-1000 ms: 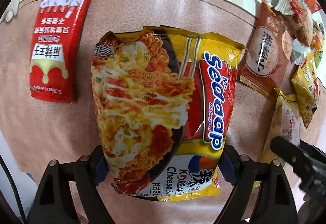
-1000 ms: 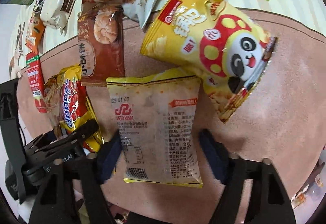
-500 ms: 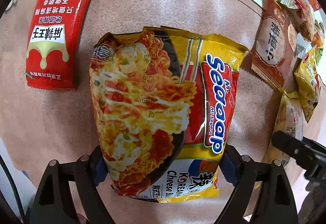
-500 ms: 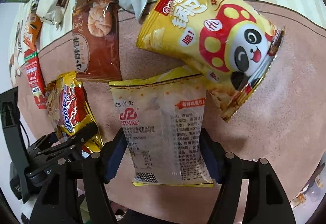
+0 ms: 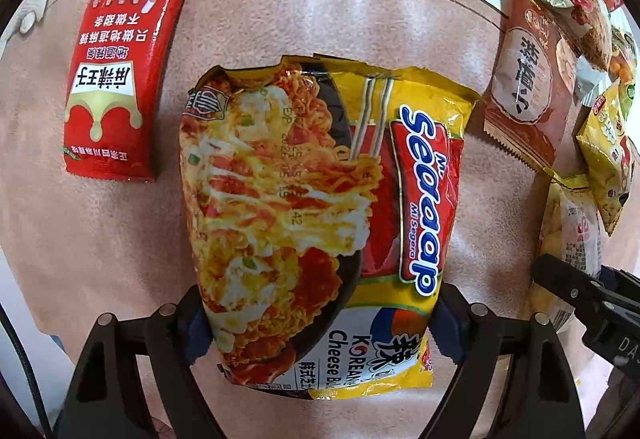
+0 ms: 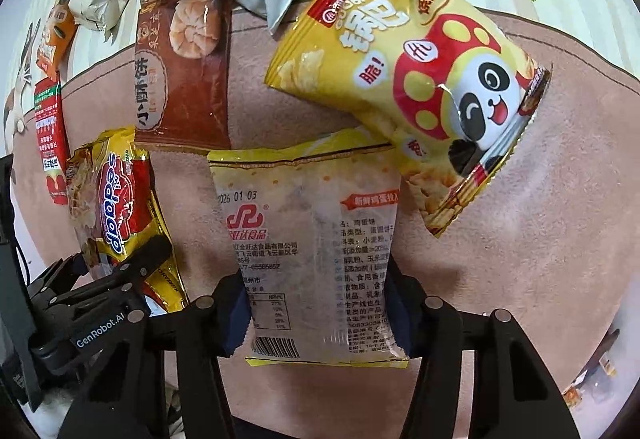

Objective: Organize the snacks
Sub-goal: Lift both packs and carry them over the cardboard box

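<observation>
My left gripper (image 5: 320, 331) pinches the noodle packet (image 5: 320, 219) over the pink mat (image 5: 320, 7). My right gripper (image 6: 320, 315) has just been closing and now squeezes the pale egg-biscuit bag (image 6: 316, 255) at its near end, which may crush its contents (judging by the pinch) or slip.

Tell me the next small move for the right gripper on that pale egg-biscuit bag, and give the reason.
Probably lift it straight up a little. The right gripper has just been closing, and its pads now press both sides of the pale biscuit bag. The bag's top edge lies tucked under the yellow panda chip bag, so a gentle rise should free it without dragging that one along.
</observation>
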A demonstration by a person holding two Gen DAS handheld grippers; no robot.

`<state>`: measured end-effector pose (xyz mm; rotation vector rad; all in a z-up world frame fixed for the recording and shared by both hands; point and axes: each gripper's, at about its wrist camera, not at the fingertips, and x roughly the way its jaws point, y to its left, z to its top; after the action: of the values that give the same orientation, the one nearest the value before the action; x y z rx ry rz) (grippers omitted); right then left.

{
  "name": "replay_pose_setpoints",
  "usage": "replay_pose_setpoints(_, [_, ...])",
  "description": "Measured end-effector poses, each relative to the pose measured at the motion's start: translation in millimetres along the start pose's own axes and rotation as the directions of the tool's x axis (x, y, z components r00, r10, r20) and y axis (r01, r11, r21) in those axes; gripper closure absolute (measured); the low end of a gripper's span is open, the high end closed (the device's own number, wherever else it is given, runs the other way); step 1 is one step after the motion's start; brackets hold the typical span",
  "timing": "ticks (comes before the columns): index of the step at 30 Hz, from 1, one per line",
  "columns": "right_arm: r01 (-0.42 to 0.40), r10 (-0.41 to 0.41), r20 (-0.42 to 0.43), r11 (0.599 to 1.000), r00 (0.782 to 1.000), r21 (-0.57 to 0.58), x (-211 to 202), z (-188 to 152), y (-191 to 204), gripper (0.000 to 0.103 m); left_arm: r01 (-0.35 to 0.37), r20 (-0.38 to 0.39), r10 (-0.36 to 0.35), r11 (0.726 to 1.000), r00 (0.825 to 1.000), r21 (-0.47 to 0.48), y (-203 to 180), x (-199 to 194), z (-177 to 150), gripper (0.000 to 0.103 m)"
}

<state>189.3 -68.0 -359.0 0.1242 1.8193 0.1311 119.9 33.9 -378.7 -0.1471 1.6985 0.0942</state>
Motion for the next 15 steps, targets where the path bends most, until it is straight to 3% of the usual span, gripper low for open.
replay_pose_setpoints(4, [0.0, 0.0, 0.014, 1.0, 1.0, -0.009, -1, 1, -11, 0.053, -0.007, 0.018, 0.007, 1.0, 1.0, -0.009, -3, -13, -7, 0.018])
replay_pose_setpoints(9, [-0.011, 0.015, 0.061, 0.999, 0.998, -0.052, -39, -12, -35, 0.058, -0.024, 0.063, 0.025, 1.0, 0.998, -0.01, -9, -45, -28, 0.018])
replay_pose_setpoints(15, [-0.094, 0.112, 0.154, 0.988, 0.982, -0.122, -94, -31, -35, 0.059, -0.01, 0.161, 0.01, 1.0, 0.987, 0.0, -16, -103, -44, 0.018])
